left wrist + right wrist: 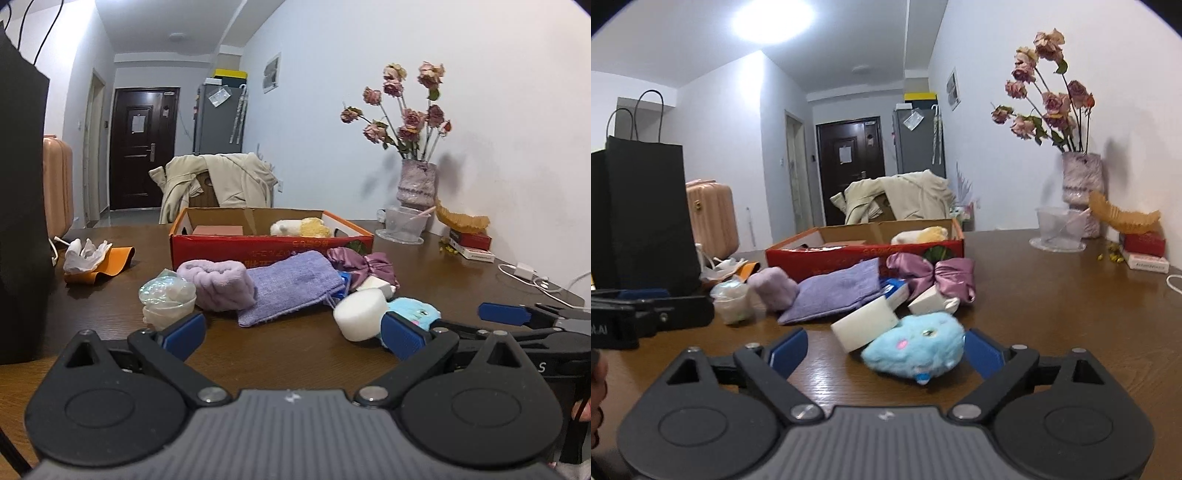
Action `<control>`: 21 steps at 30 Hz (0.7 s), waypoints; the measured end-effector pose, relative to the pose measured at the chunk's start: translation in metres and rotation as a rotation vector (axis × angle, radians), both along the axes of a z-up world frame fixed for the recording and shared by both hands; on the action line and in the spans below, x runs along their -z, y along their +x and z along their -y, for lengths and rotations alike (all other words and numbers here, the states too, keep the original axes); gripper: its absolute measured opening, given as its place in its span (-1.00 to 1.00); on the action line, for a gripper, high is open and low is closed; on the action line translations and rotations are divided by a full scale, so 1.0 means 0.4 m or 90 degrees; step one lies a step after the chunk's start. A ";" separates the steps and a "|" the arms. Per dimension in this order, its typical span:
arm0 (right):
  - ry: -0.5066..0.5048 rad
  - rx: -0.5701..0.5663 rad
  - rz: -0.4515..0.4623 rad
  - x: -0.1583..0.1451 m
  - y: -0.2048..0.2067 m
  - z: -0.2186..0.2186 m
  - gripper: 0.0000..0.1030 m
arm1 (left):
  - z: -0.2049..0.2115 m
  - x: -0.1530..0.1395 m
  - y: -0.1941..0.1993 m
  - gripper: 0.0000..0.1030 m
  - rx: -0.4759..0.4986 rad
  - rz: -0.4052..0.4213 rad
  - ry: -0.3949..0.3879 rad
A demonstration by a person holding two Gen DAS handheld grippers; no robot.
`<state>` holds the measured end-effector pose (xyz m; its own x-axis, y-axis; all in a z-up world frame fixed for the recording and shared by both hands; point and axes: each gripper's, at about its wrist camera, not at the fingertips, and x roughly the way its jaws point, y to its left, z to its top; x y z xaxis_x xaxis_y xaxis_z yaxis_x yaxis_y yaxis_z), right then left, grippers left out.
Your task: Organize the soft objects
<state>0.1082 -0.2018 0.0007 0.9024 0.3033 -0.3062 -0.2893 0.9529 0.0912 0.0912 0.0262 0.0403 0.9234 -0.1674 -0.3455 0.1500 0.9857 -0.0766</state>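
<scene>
The right hand-held gripper (884,349) sits low over the bench (1052,325) with its blue pads spread wide and nothing pinched. A blue plush toy (916,349) lies between the pads, close against the right one and well clear of the left. Leaning on the toy's far left side is a white foam block (864,326). Beyond it lie a lavender cloth pouch (836,291), a pink satin bow (934,275) to the right of that, and a small white box (929,302) in front of the bow. Farther out stands a red cardboard box (864,254) with a cream and yellow plush (919,234) inside.

The left hand-held gripper (293,334) is also spread wide and empty, with bare bench between its pads. Just past its right pad are the foam block (360,314) and the blue toy (415,312). Just past its left pad sits a crumpled clear plastic bag (168,297), and beside that a fluffy lilac headband (218,284). Far left stands a black paper bag (22,206); far right, a vase of dried roses (417,181).
</scene>
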 end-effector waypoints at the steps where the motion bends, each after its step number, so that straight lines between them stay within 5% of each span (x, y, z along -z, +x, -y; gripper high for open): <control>1: 0.007 0.003 0.000 0.001 0.006 0.002 0.79 | -0.003 0.002 0.008 1.00 -0.004 -0.003 -0.001; 7: 0.021 -0.035 -0.050 0.017 0.066 -0.010 0.75 | -0.024 0.010 0.054 1.00 -0.028 -0.012 -0.009; 14: -0.003 -0.038 -0.034 -0.017 0.133 -0.051 0.75 | -0.067 0.003 0.117 1.00 -0.058 -0.008 -0.012; 21: 0.013 -0.061 -0.039 -0.049 0.234 -0.084 0.42 | -0.102 -0.005 0.206 0.96 -0.056 -0.037 -0.031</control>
<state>0.2016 -0.1683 0.0202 0.8485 0.3941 -0.3532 -0.3725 0.9188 0.1305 0.1735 0.0672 0.0424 0.9136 -0.1047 -0.3928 0.0570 0.9897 -0.1310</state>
